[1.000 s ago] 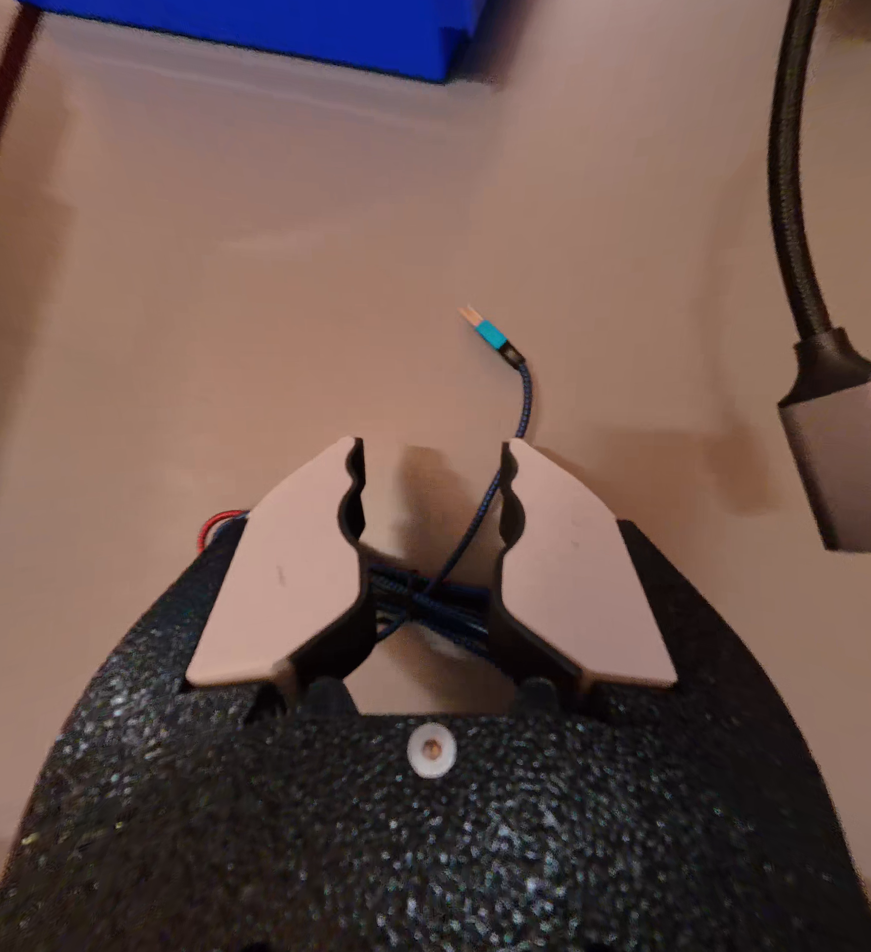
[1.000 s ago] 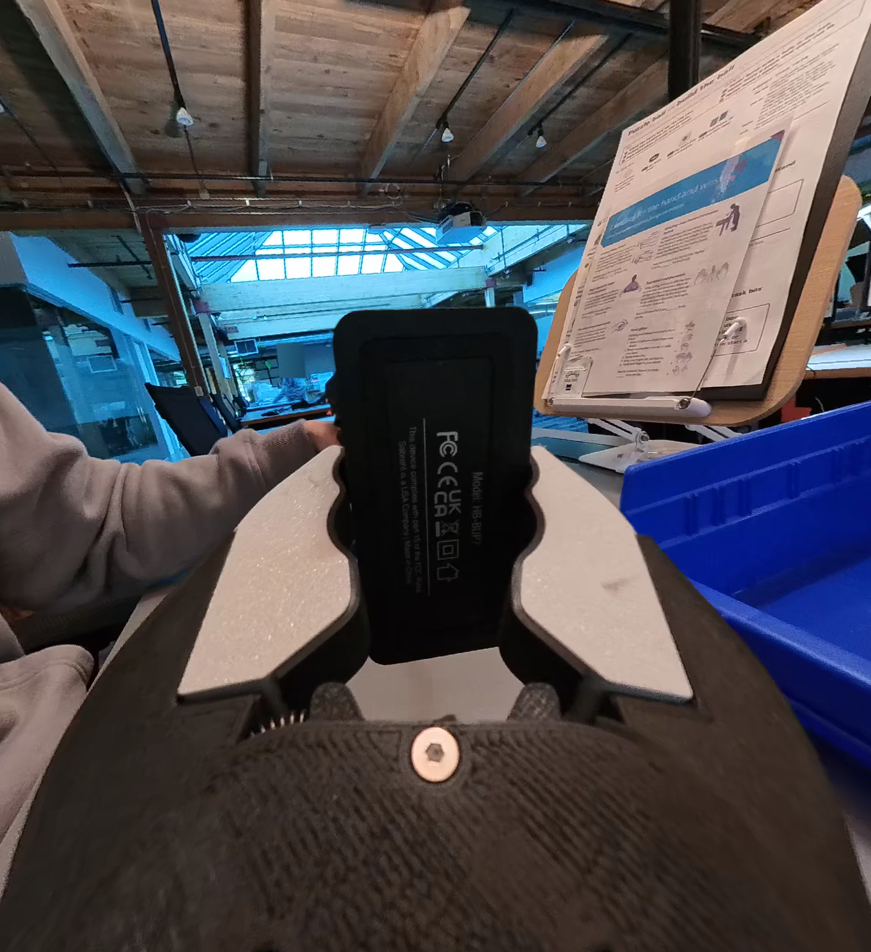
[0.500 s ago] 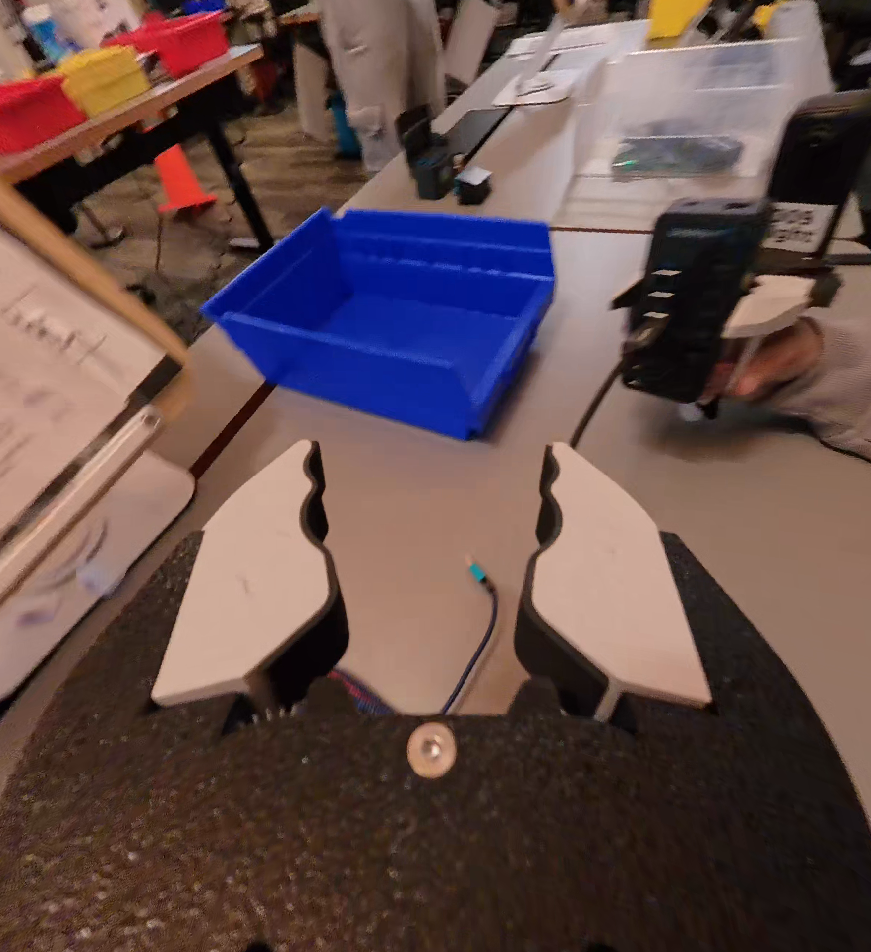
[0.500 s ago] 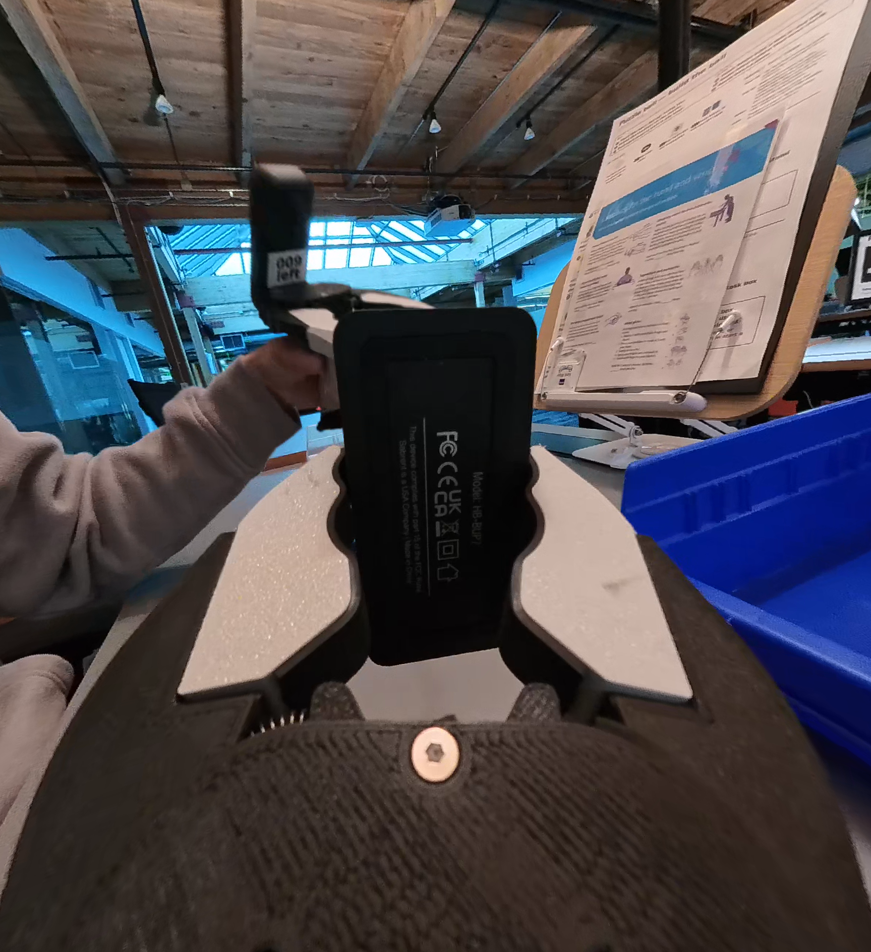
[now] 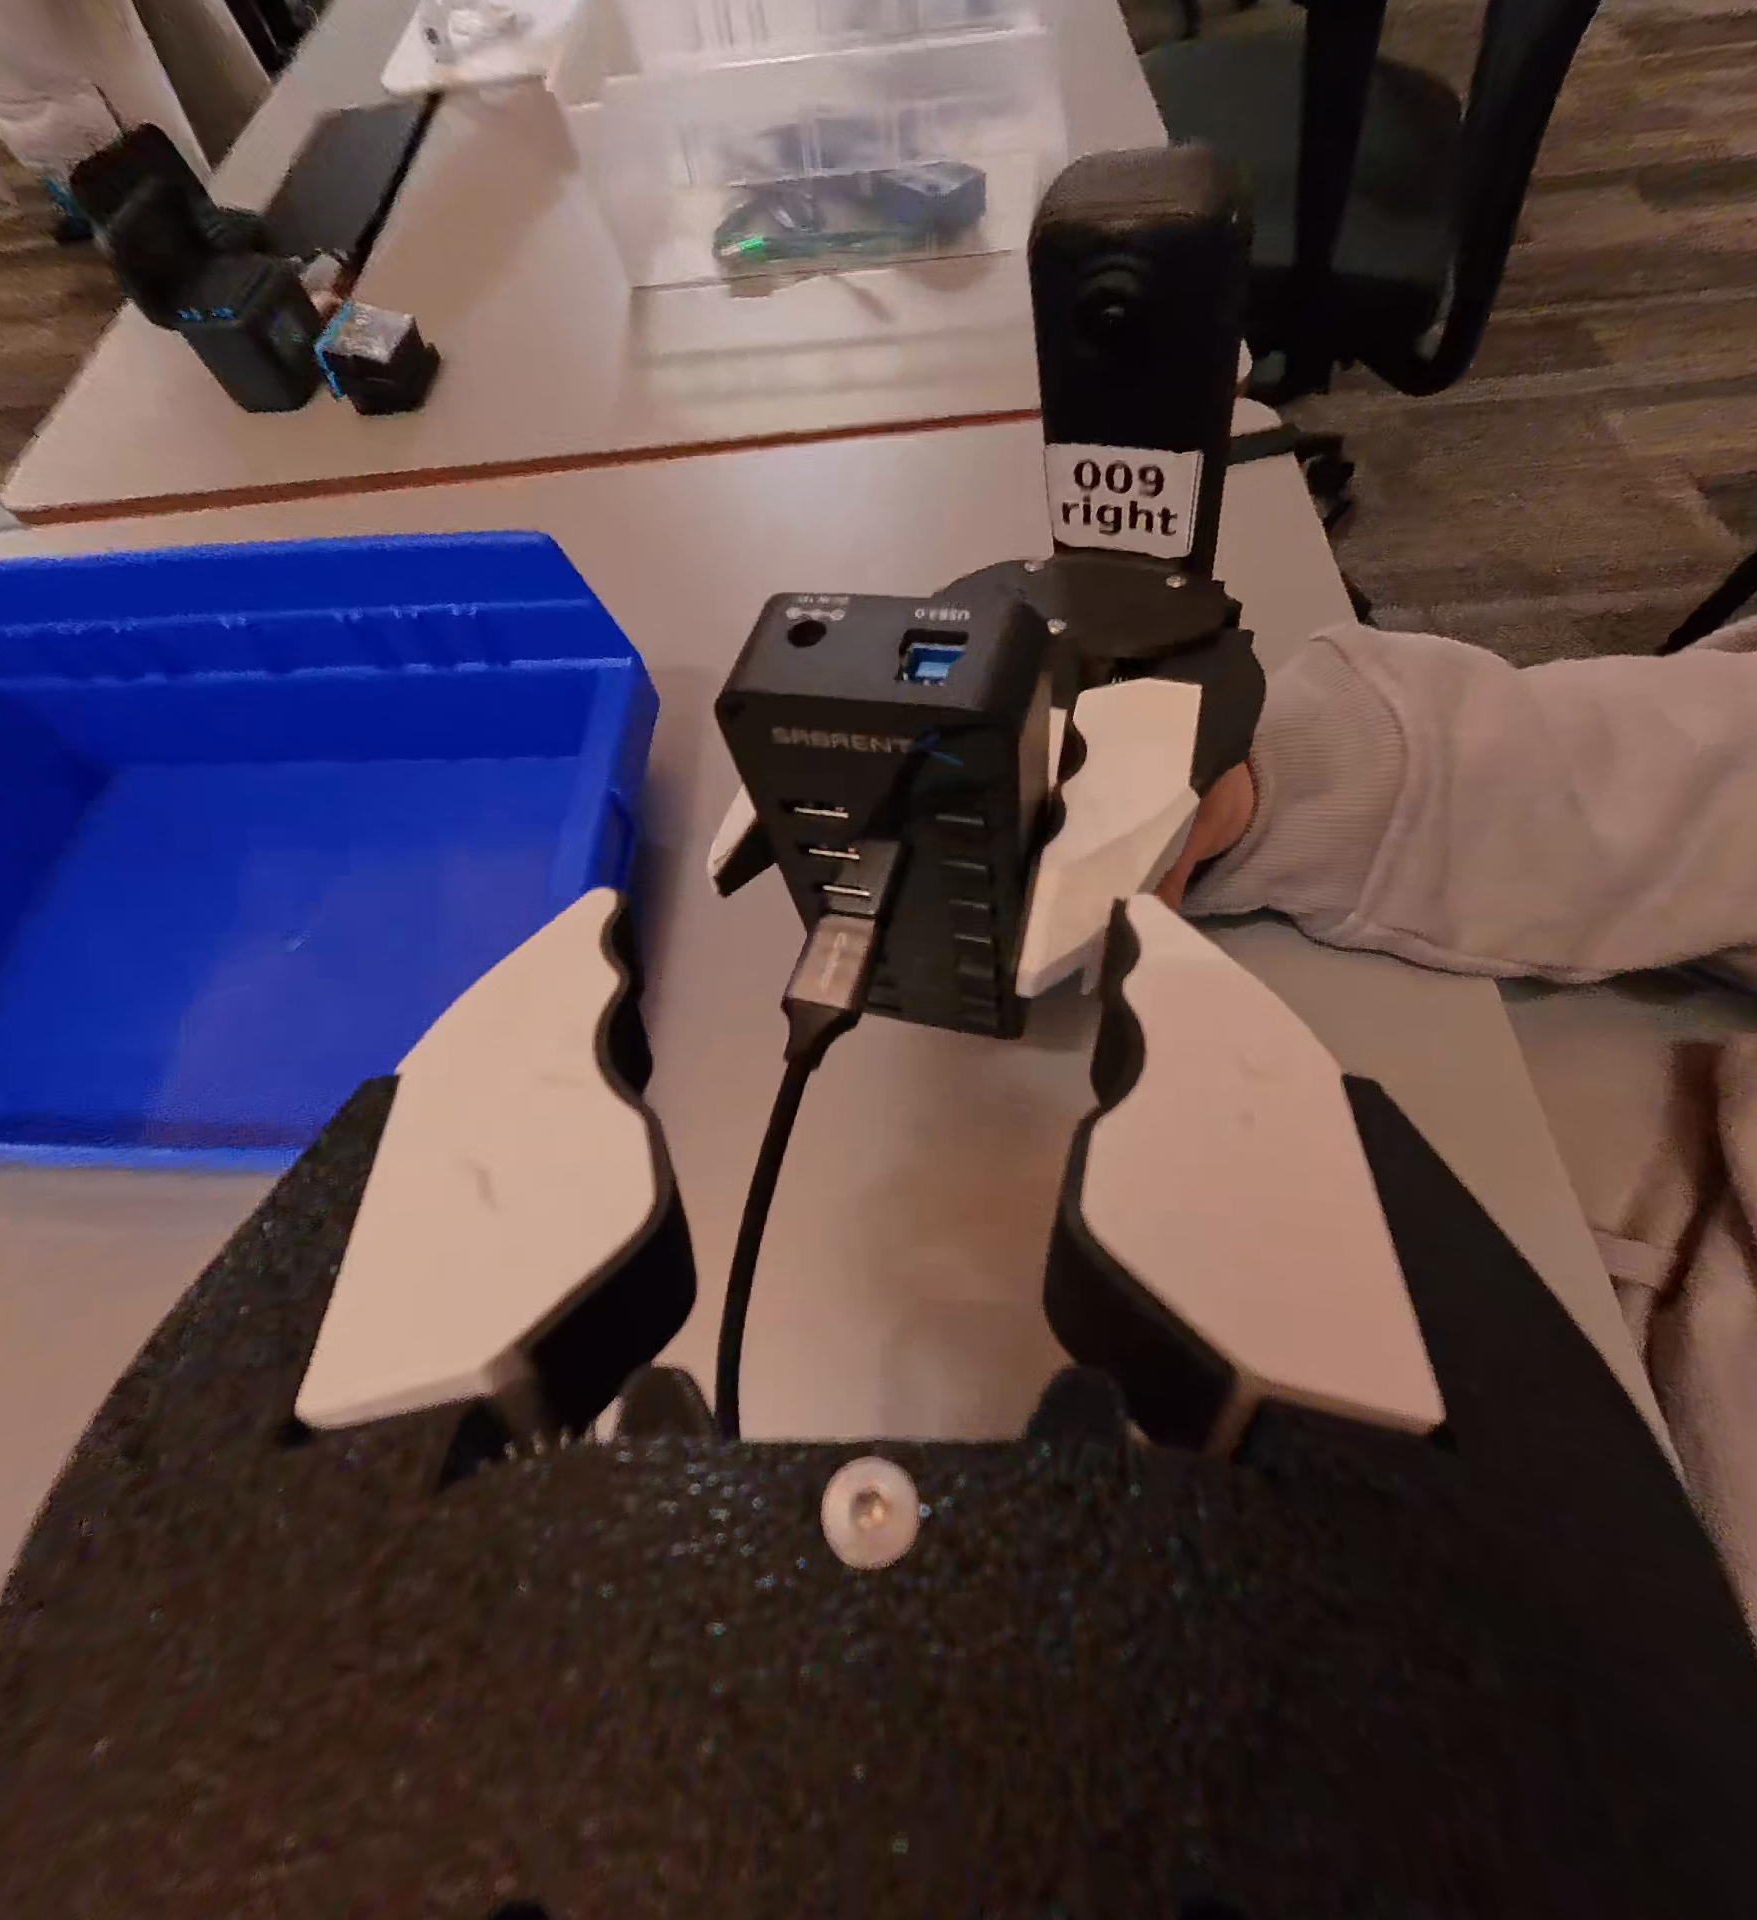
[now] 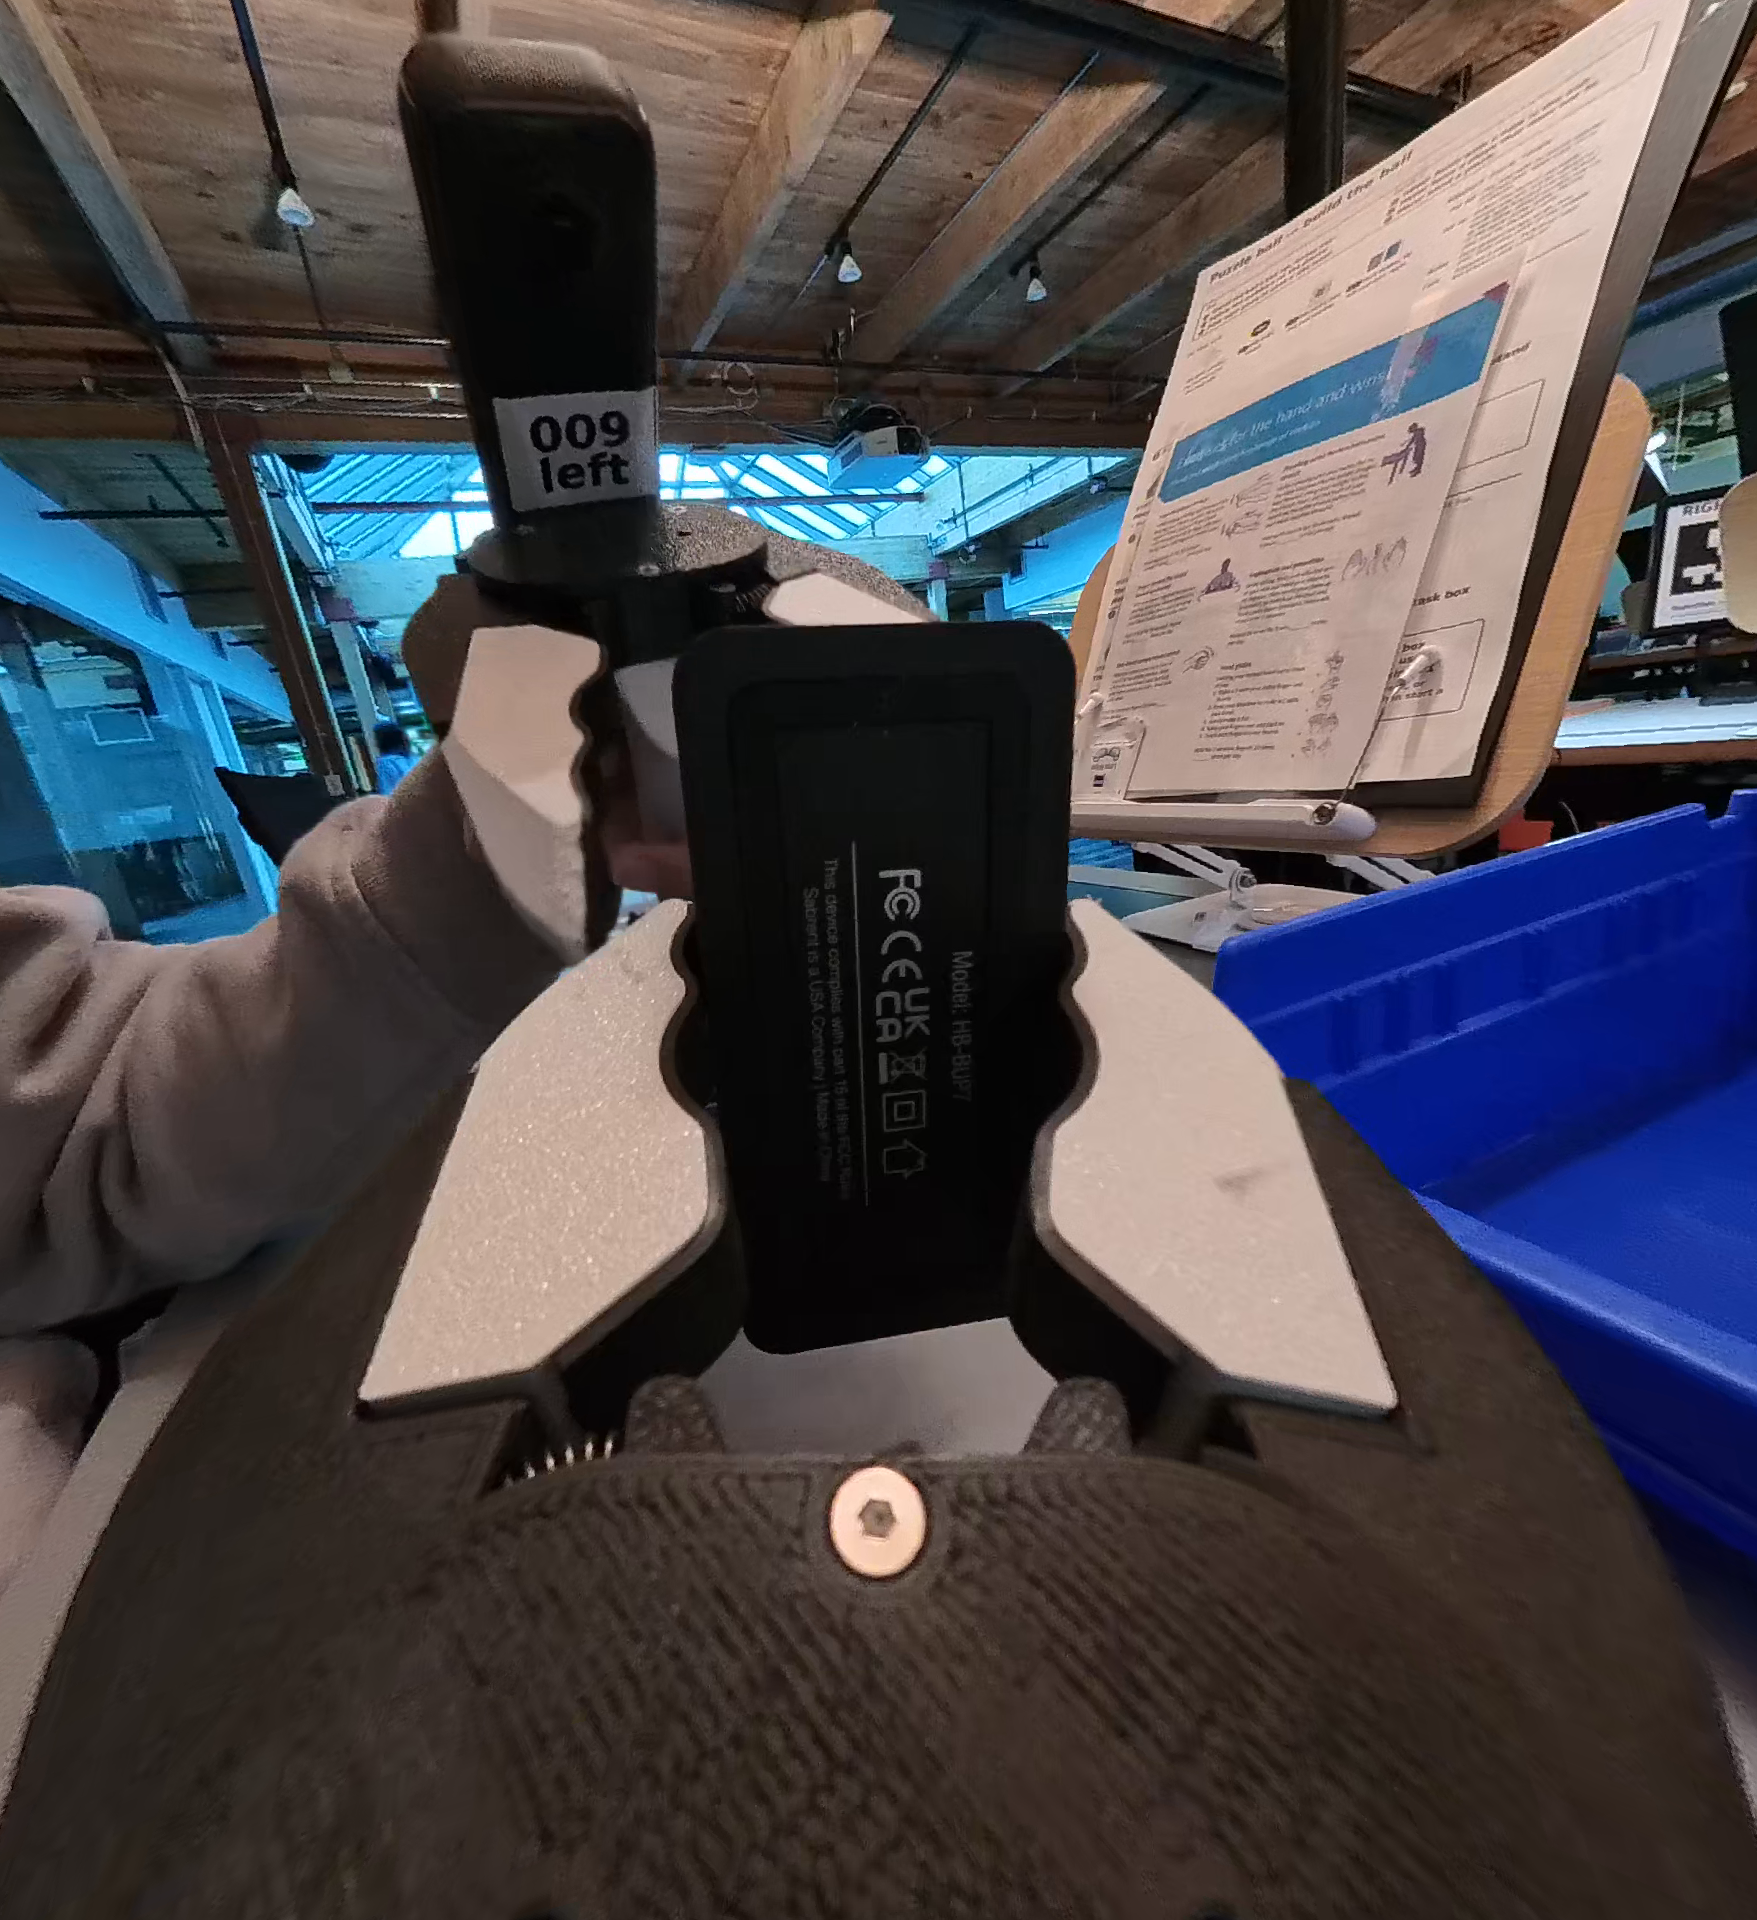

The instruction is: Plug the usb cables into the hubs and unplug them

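Note:
My right gripper (image 6: 874, 914) is shut on a black USB hub (image 6: 874, 987) and holds it upright above the table, back face toward its camera. In the left wrist view the hub (image 5: 884, 727) shows its port side. A grey metal USB plug (image 5: 832, 966) sits in a lower port, and its black cable (image 5: 749, 1226) runs down between my left fingers. My left gripper (image 5: 869, 914) is open and empty, its tips just short of the hub on either side of the plug. Its fingers (image 6: 521, 748) show behind the hub in the right wrist view.
A blue bin (image 5: 282, 582) stands left of the hub, also in the right wrist view (image 6: 1476, 987). A document stand (image 6: 1352, 520) rises behind it. A sleeved arm (image 5: 1528, 790) is at the right. A clear box (image 5: 832, 156) and black devices (image 5: 230, 291) sit on the far table.
My left gripper has lifted off the thin blue cable on the table, opened wider and swung up to face the hub and its plug. The right gripper has held the hub still.

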Demonstrator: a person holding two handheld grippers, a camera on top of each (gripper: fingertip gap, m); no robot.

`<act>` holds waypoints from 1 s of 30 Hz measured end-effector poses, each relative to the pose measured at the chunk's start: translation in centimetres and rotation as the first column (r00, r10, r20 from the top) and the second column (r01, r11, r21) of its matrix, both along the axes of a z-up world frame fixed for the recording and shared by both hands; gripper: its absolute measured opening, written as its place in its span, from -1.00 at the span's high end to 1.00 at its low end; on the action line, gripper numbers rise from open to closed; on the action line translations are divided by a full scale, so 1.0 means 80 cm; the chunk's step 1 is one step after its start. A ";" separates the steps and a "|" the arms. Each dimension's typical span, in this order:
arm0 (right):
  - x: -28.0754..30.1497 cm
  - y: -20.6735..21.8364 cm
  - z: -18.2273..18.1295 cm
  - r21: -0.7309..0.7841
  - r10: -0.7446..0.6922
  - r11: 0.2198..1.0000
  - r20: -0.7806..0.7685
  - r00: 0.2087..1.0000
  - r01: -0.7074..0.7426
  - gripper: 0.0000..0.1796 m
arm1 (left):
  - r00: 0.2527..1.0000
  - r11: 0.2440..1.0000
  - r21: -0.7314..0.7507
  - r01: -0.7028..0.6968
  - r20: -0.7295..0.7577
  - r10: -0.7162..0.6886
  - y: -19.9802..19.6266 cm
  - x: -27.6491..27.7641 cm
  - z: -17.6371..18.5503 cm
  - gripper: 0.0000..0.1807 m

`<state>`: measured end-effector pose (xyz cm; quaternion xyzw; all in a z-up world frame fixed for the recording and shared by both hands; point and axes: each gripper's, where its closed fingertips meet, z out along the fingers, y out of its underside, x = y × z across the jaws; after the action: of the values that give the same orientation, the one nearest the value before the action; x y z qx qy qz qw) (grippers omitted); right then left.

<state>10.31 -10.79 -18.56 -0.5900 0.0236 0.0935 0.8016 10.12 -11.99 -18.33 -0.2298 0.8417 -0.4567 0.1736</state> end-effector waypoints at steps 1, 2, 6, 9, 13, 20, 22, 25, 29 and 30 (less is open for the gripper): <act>0.000 0.000 0.000 -0.003 -0.003 1.000 0.006 1.000 0.003 0.29 | 1.000 1.000 0.013 0.012 -0.015 -0.012 -0.003 0.000 -0.004 0.05; 0.000 0.001 0.000 -0.003 -0.001 1.000 0.008 1.000 0.001 0.29 | 1.000 1.000 0.009 0.026 -0.013 -0.026 -0.006 0.000 -0.004 0.05; -0.010 0.007 -0.006 -0.038 0.032 0.999 0.036 0.999 -0.030 0.29 | 0.996 0.995 -0.054 0.086 -0.009 -0.087 -0.023 -0.007 0.004 0.09; -0.017 0.014 -0.013 -0.081 0.052 0.996 0.063 0.997 -0.047 0.29 | 0.996 0.995 -0.059 0.082 0.028 -0.081 -0.022 -0.006 0.011 0.11; -0.028 0.021 -0.016 -0.097 0.088 0.992 0.076 0.993 -0.081 0.31 | 0.997 0.996 -0.053 0.074 0.031 -0.073 -0.015 -0.006 0.011 0.24; -0.031 0.024 -0.019 -0.109 0.100 0.990 0.063 0.993 -0.093 0.30 | 0.991 0.992 -0.032 0.126 0.041 -0.124 -0.010 -0.011 0.006 0.35; -0.036 0.024 -0.020 -0.115 0.128 0.986 0.064 0.990 -0.120 0.33 | 0.983 0.985 -0.008 0.174 0.058 -0.173 -0.008 -0.017 0.003 0.35; -0.040 0.028 -0.021 -0.122 0.130 0.985 0.070 0.989 -0.121 0.32 | 0.980 0.981 0.007 0.192 0.054 -0.193 -0.004 -0.021 0.002 0.36; -0.040 0.031 -0.019 -0.125 0.117 0.986 0.074 0.990 -0.107 0.29 | 0.979 0.981 -0.002 0.195 0.057 -0.194 0.000 -0.022 0.004 0.36; -0.039 0.032 -0.020 -0.132 0.101 0.987 0.091 0.991 -0.089 0.30 | 0.978 0.980 -0.007 0.200 0.056 -0.199 0.001 -0.023 0.004 0.35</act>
<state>7.20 -8.27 -20.13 -0.6443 -0.0377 0.1011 0.7571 8.29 -11.90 -18.03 -0.1326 0.8526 -0.4831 0.1484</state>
